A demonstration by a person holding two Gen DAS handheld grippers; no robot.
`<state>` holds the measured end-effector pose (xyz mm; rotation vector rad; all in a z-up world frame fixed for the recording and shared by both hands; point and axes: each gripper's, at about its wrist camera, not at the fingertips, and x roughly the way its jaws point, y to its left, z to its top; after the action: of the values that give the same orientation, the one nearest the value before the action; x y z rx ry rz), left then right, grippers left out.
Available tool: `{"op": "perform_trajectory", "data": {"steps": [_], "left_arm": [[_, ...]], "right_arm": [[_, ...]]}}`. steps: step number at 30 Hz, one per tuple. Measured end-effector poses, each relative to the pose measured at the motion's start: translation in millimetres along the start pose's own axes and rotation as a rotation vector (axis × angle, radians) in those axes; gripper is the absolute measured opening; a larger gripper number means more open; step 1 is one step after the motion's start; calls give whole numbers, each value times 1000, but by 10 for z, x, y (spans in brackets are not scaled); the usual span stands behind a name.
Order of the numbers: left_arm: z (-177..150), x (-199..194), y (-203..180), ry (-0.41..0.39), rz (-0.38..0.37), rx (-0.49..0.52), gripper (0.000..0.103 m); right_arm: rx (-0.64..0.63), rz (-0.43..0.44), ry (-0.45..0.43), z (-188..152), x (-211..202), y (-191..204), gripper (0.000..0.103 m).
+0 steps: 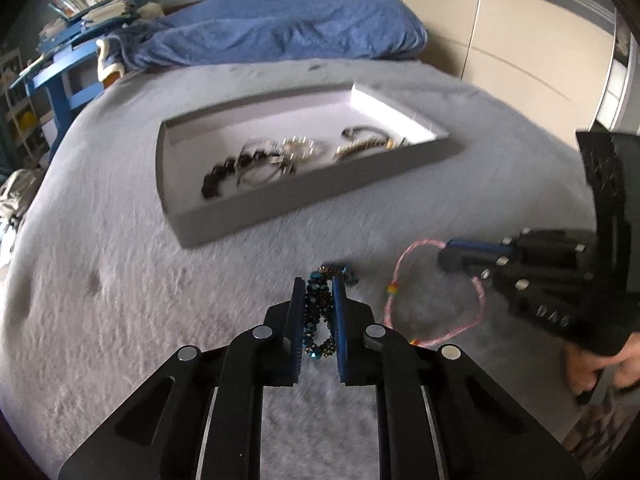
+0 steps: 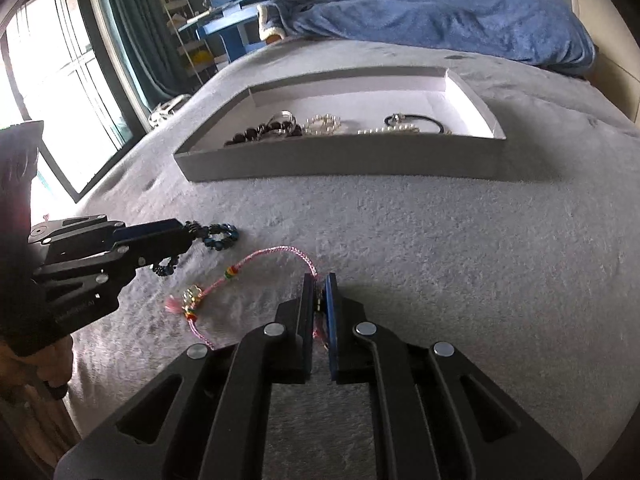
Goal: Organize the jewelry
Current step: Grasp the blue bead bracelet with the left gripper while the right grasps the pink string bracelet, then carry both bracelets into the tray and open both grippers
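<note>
- The grey bed (image 2: 440, 240) spreads under everything I work on, with a blue blanket (image 2: 440, 12) bunched at its far end.
- The shallow grey tray (image 2: 340, 160) lies on the bed, far from both my tools; inside sit dark beads, pearl strands and a black cord, all toward its near wall.
- My left tool (image 1: 316, 284) is narrow, its pads pressed on the blue beaded bracelet (image 1: 318, 312), which lies on the bed near the tray's near wall.
- My right tool (image 2: 319, 280) is clamped on the pink cord bracelet (image 2: 276, 252), whose loop trails left across the bed, just beside the blue one.
</note>
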<state>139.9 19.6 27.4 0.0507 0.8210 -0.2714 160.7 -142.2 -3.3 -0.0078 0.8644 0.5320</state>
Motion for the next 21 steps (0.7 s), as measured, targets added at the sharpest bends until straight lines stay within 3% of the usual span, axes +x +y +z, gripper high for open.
{"op": "perform_trajectory", "data": {"steps": [2, 4, 10, 14, 15, 19, 21], "left_arm": [[70, -45, -43, -20, -2, -1, 14], [136, -93, -61, -40, -4, -5, 6], [356, -290, -42, -115, -24, -28, 2], [415, -287, 47, -95, -45, -64, 2], [399, -260, 73, -81, -48, -77, 5], [307, -71, 87, 0, -43, -85, 33], [258, -30, 64, 18, -32, -73, 37]], "right_arm": [[10, 8, -20, 19, -51, -21, 6], [13, 12, -40, 52, -102, -28, 6], [13, 28, -120, 256, -349, -40, 6], [14, 29, -161, 378, -507, -82, 6], [17, 30, -170, 404, -550, -104, 6], [22, 24, -196, 483, -674, -133, 6], [33, 30, -212, 531, -747, -150, 6]]}}
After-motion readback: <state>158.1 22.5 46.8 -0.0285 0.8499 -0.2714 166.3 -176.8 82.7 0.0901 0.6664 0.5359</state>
